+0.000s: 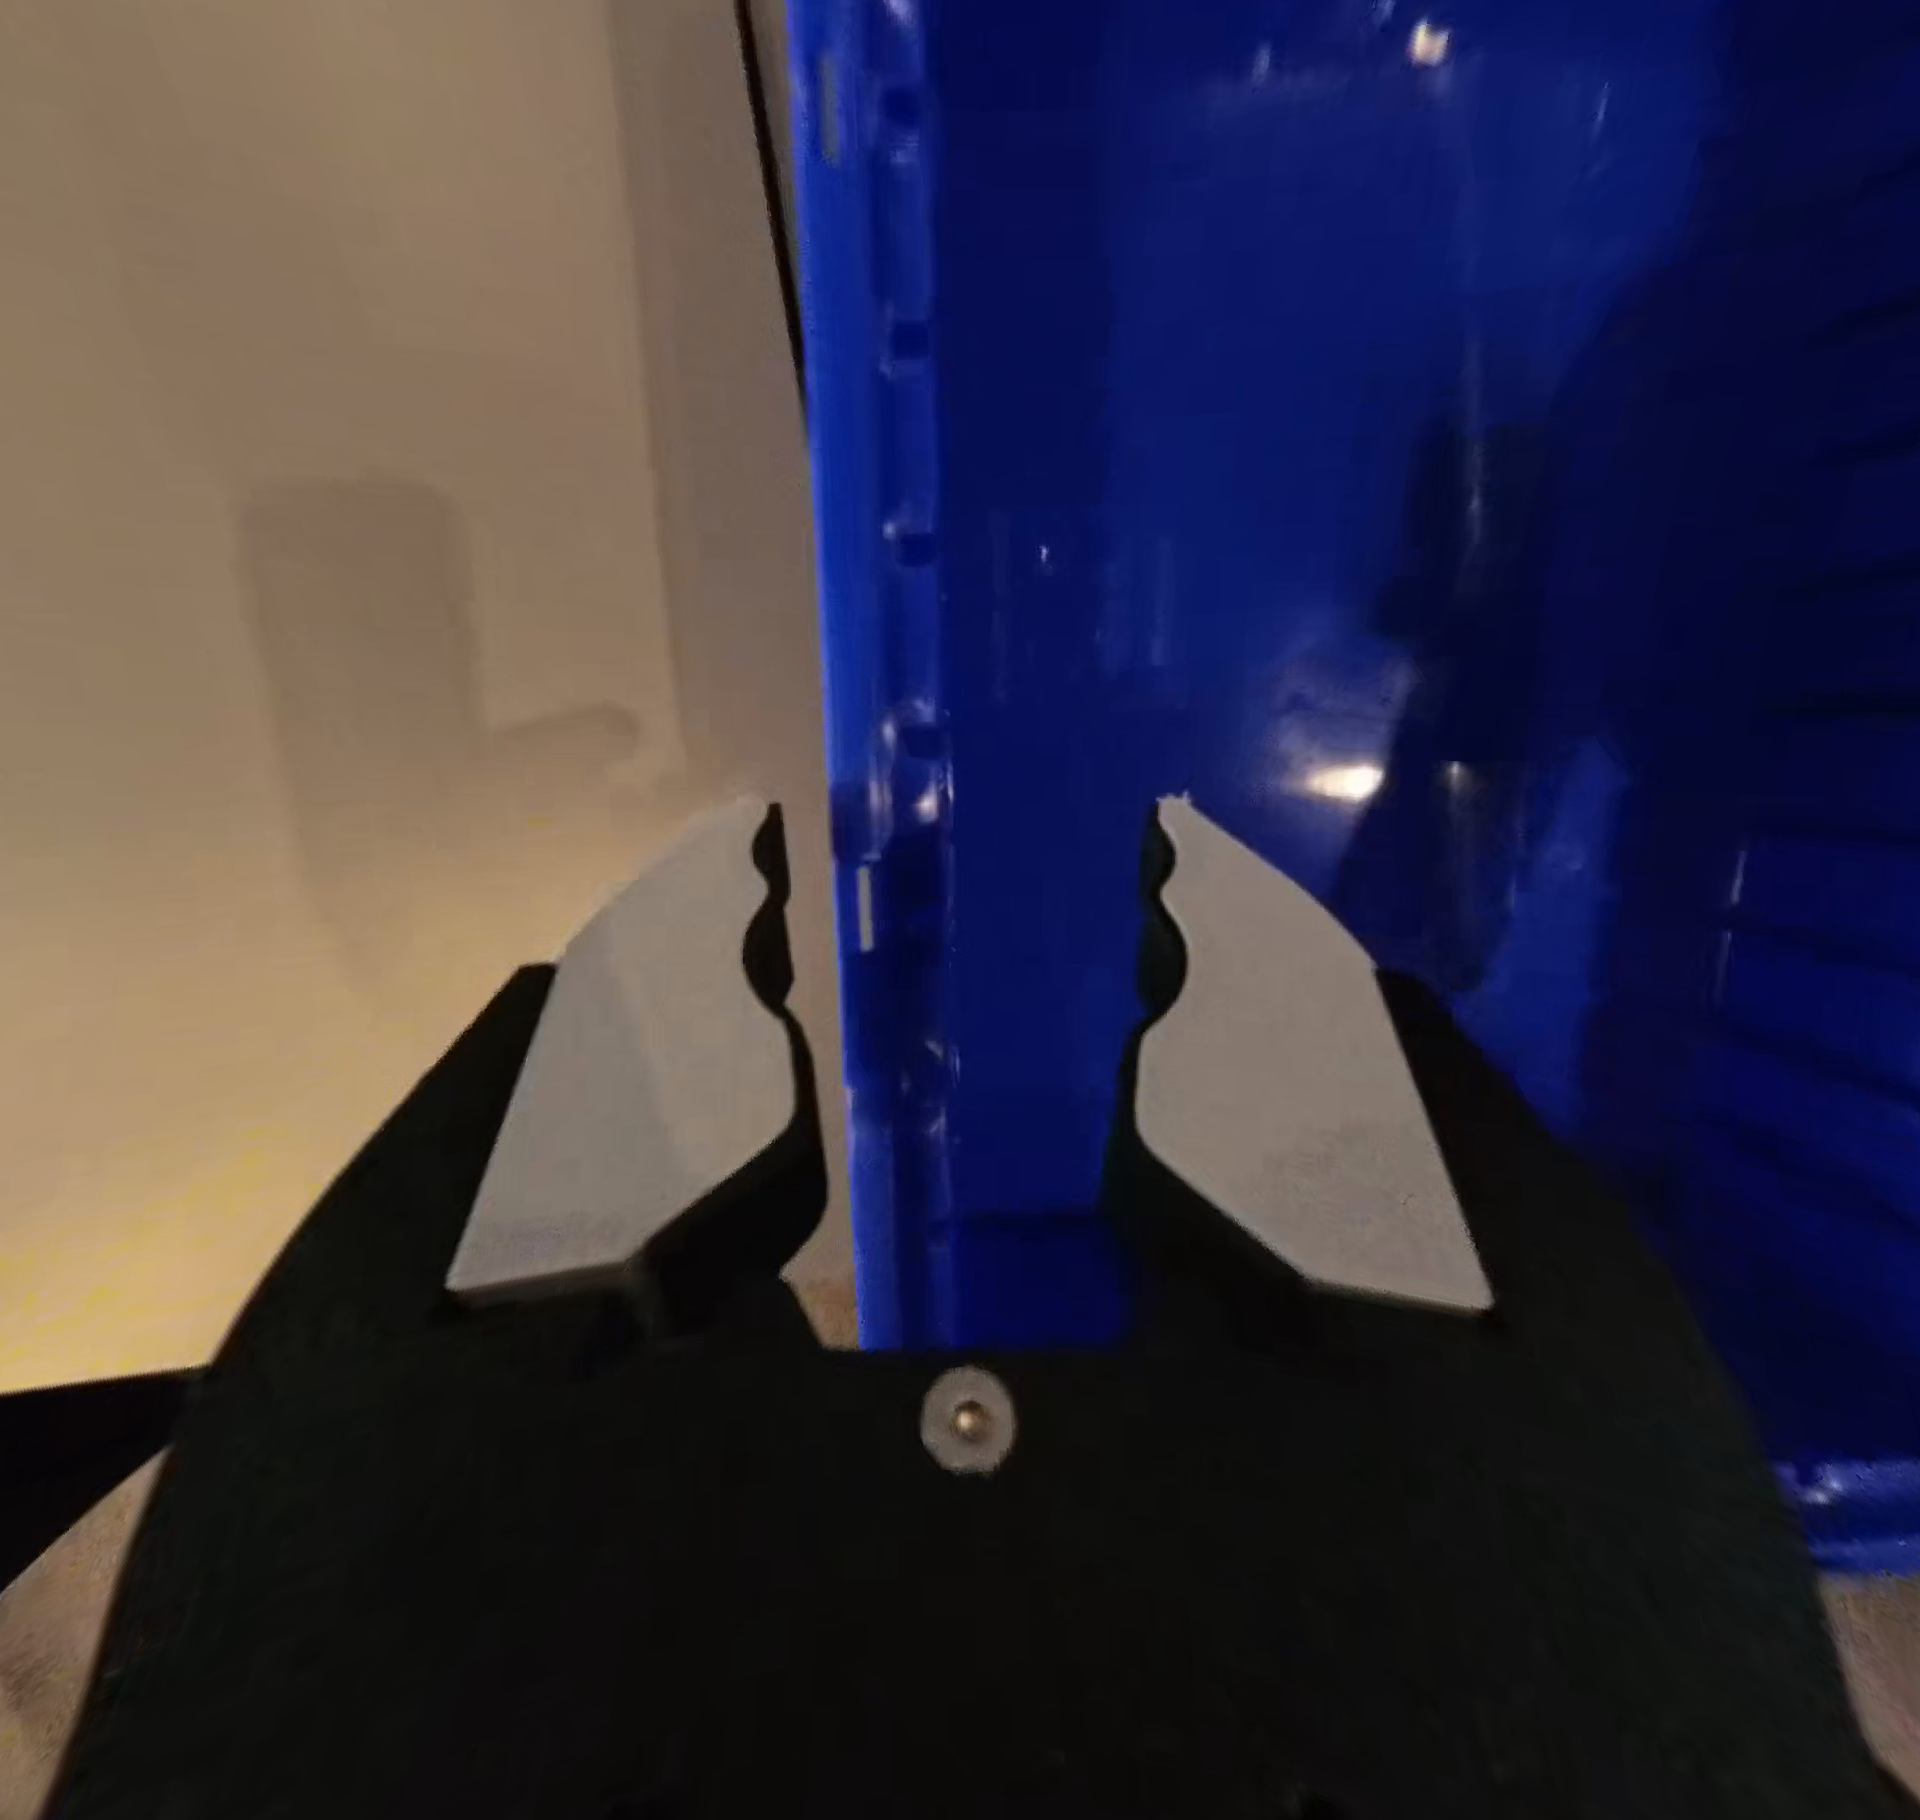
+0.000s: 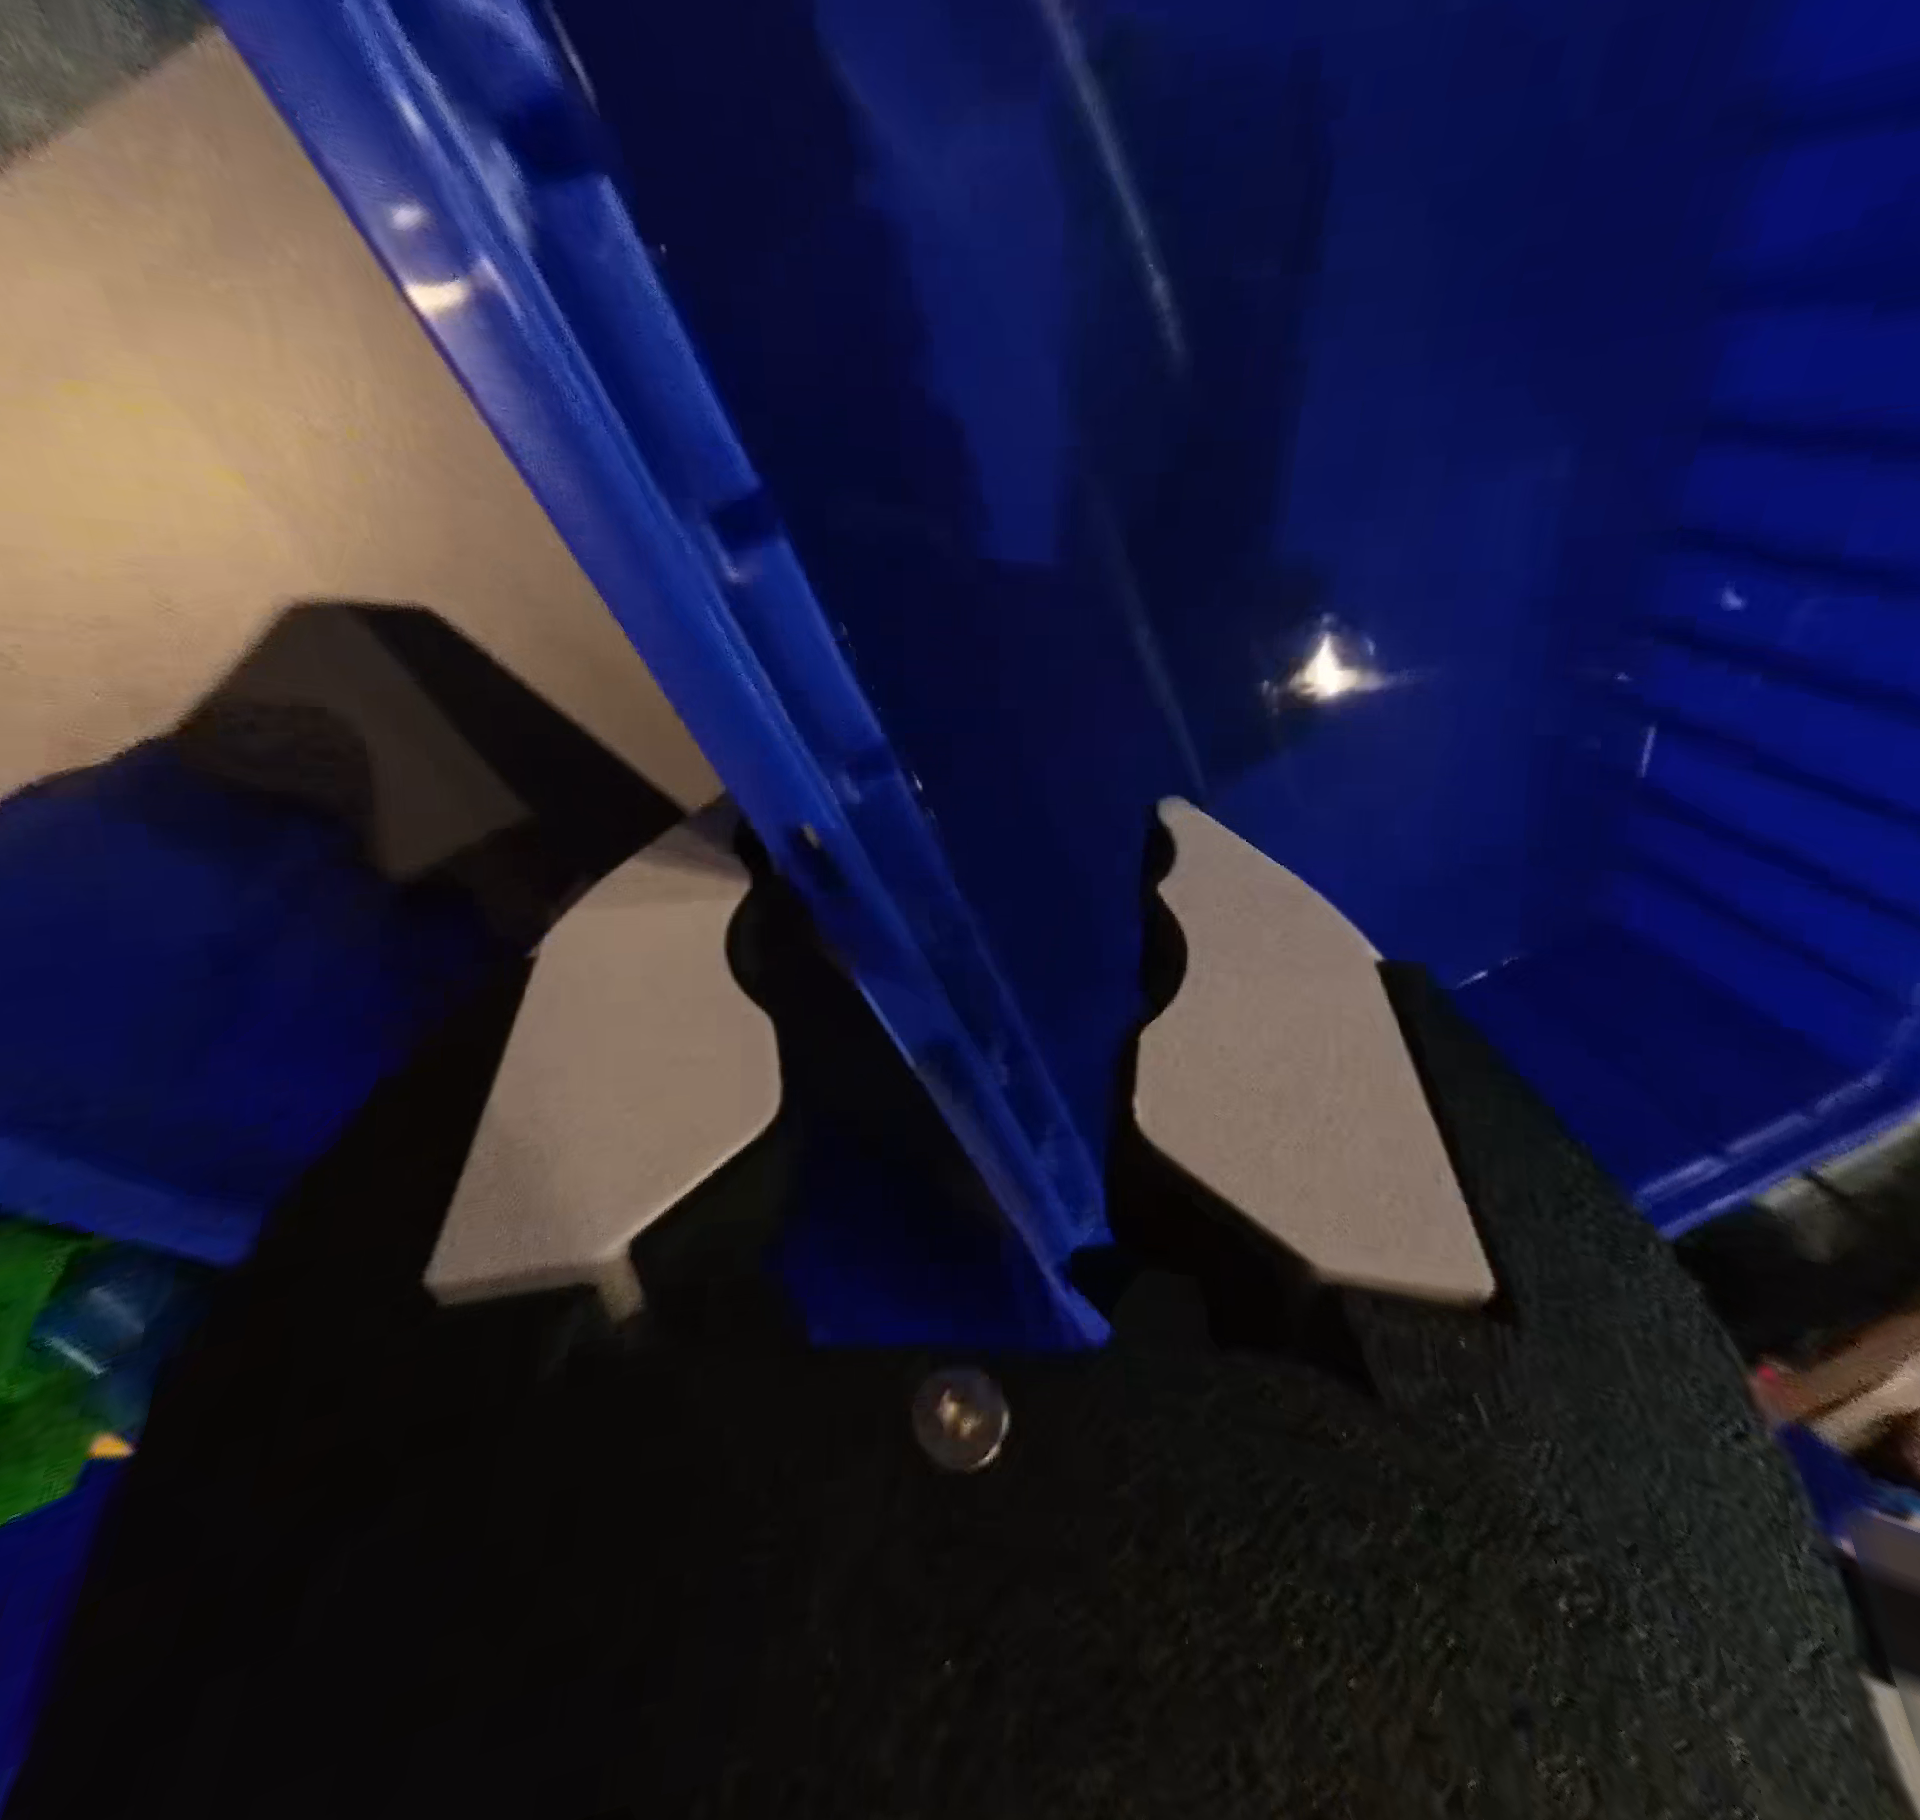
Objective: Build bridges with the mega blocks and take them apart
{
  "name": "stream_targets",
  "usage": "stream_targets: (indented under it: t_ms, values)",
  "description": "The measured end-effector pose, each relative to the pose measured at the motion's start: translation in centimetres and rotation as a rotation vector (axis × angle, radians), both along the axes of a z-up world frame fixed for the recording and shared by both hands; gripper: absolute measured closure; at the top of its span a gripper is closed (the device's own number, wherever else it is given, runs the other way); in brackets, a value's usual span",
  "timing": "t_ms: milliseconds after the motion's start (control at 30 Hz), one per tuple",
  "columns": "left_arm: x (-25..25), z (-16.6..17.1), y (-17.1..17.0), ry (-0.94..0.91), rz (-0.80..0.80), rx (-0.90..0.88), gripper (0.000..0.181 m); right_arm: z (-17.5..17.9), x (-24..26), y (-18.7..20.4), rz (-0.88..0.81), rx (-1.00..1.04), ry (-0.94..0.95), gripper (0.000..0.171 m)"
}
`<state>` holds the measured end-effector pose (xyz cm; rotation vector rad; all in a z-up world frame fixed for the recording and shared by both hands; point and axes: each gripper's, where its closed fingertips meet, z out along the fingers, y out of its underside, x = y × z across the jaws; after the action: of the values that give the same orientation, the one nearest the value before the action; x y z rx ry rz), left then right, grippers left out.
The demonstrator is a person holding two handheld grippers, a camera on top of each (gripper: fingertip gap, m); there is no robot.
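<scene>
Both grippers straddle the wall of a blue plastic bin (image 1: 1195,420). In the left wrist view its rim runs straight ahead, away from the left gripper (image 1: 966,814), fingers spread either side with a gap, so I can't tell whether they grip it. The right gripper (image 2: 951,814) sits likewise, rim leaning up to the left between its spread fingers. The beige tabletop (image 1: 364,420) lies left of the bin. Green and blue blocks (image 2: 52,1355), blurred, show low at the right gripper's left. No writing is legible.
</scene>
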<state>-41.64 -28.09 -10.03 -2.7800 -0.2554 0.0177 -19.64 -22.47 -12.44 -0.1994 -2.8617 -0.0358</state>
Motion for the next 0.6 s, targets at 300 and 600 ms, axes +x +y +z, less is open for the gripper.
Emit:
stream_targets:
  t_ms: [300,600]
  values:
    - [-1.4,-2.0,-1.6,0.183,-0.013,-0.387,0.154,-1.1,0.9,0.2,0.194,0.155,0.019,0.152]
    - [1.0,5.4,-1.1,0.055,0.048,-0.294,0.162,5.7,2.3,1.8,0.121,0.025,0.130,0.151]
